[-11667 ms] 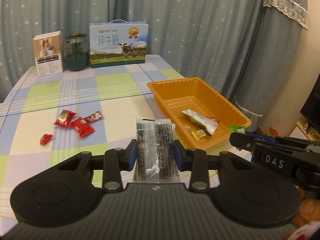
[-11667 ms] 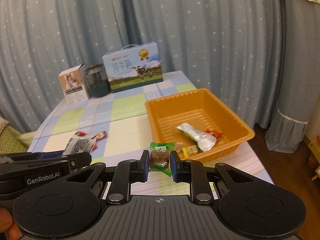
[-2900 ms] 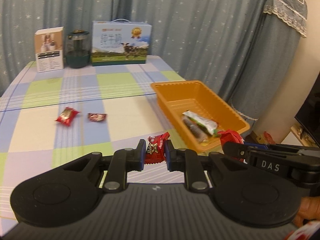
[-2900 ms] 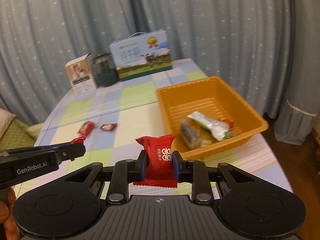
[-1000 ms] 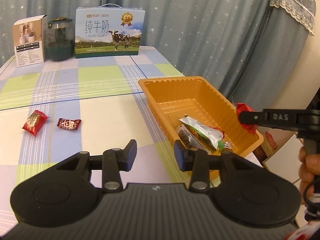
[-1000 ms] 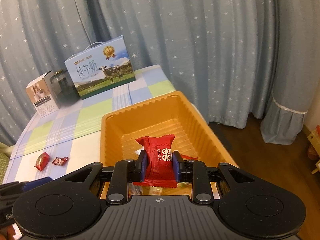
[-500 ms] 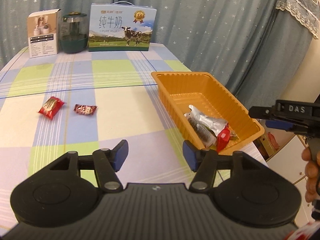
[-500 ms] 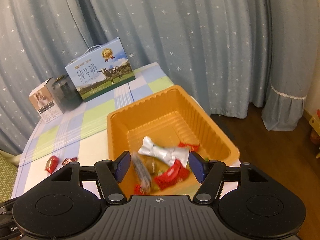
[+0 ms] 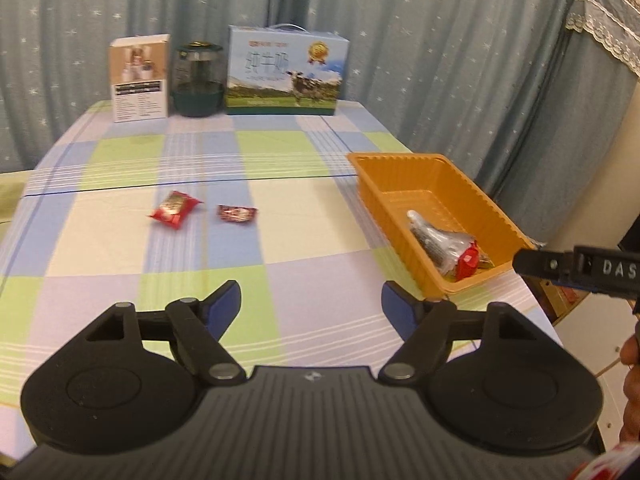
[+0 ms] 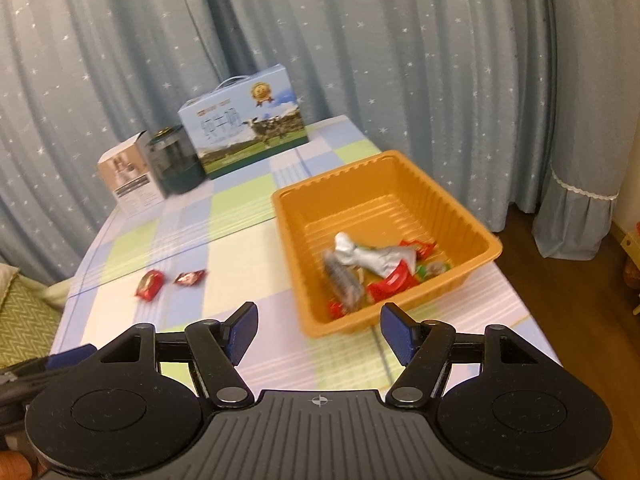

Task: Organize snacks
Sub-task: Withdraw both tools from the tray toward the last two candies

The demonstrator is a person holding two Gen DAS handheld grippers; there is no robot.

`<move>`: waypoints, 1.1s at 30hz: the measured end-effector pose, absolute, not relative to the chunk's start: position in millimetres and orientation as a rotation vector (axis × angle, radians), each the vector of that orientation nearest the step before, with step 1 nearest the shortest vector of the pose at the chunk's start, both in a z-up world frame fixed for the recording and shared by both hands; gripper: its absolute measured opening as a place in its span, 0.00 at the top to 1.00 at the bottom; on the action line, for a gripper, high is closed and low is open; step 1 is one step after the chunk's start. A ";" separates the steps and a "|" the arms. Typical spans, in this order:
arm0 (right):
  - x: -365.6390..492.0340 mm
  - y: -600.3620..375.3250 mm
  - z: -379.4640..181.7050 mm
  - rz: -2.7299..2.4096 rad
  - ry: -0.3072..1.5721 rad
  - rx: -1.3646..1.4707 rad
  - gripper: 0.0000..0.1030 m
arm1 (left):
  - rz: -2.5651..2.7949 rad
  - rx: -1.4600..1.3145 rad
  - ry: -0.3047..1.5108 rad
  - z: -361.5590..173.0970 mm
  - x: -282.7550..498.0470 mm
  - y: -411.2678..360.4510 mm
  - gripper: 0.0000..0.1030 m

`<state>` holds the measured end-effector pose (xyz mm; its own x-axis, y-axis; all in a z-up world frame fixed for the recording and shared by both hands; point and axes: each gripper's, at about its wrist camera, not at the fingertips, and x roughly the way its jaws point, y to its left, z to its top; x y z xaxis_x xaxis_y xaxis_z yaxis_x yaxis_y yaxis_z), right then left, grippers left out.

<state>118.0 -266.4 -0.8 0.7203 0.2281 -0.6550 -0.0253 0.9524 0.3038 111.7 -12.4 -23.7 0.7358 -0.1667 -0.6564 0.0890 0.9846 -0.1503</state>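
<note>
Both grippers are empty right now! The left gripper [image 9: 311,303] sits at the bottom of its view, fingers parting wider with nothing between them, and the right gripper [image 10: 319,327] shows the same picture: fingers spreading, only bare desk [image 9: 304,248] in the gap.

Over at the right of the left view sits the orange tray [image 9: 394,196], and it is filling up nicely: a silver packet [image 10: 374,255], red wrappers and a dark bar are heaped in its near end, though the blur makes an exact count a guess.

Two pieces are left out on the checked cloth, left of centre in the left view: a red candy packet [image 9: 174,209] and, just beside it, a smaller dark-red candy [image 9: 237,213]. They lie well apart from the tray.

So this reads as the gap between drops, with the last pickups to come. The next move calls for swinging toward that pair, lowering the fingers astride one thin wrapper each, and closing low against the cloth so the flat packets don't slip out.
</note>
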 end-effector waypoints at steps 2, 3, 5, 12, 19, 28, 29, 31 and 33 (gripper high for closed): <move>112.5 -259.0 0.8 0.155 0.758 0.277 0.33 | -0.124 -0.104 0.730 -19.8 106.1 -4.8 0.25; 110.0 -255.3 1.6 0.162 0.757 0.275 0.33 | -0.117 -0.104 0.726 -18.0 102.8 -1.3 0.24; 105.2 -248.2 2.7 0.177 0.756 0.266 0.33 | -0.106 -0.107 0.723 -15.0 96.9 6.0 0.24; 96.6 -228.9 7.2 0.218 0.752 0.246 0.32 | -0.072 -0.107 0.718 -11.5 81.6 22.1 0.23; 94.2 -219.6 6.7 0.242 0.763 0.230 0.32 | -0.051 -0.116 0.711 -9.8 74.0 33.2 0.22; 95.9 -212.3 5.1 0.254 0.768 0.217 0.32 | -0.042 -0.124 0.710 -10.0 72.8 40.1 0.21; 96.6 -211.3 5.0 0.255 0.769 0.215 0.32 | -0.042 -0.124 0.711 -10.6 73.6 41.0 0.21; 99.0 -209.2 3.6 0.259 0.771 0.211 0.32 | -0.040 -0.124 0.713 -11.7 75.0 43.0 0.21; 102.1 -206.2 2.4 0.262 0.774 0.203 0.32 | -0.039 -0.123 0.714 -12.7 77.2 44.6 0.21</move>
<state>102.1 -206.2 2.4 0.6850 0.3065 -0.6609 -0.1581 0.9481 0.2758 77.2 44.6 -12.7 0.7552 -0.0778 -0.6509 -0.0061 0.9921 -0.1256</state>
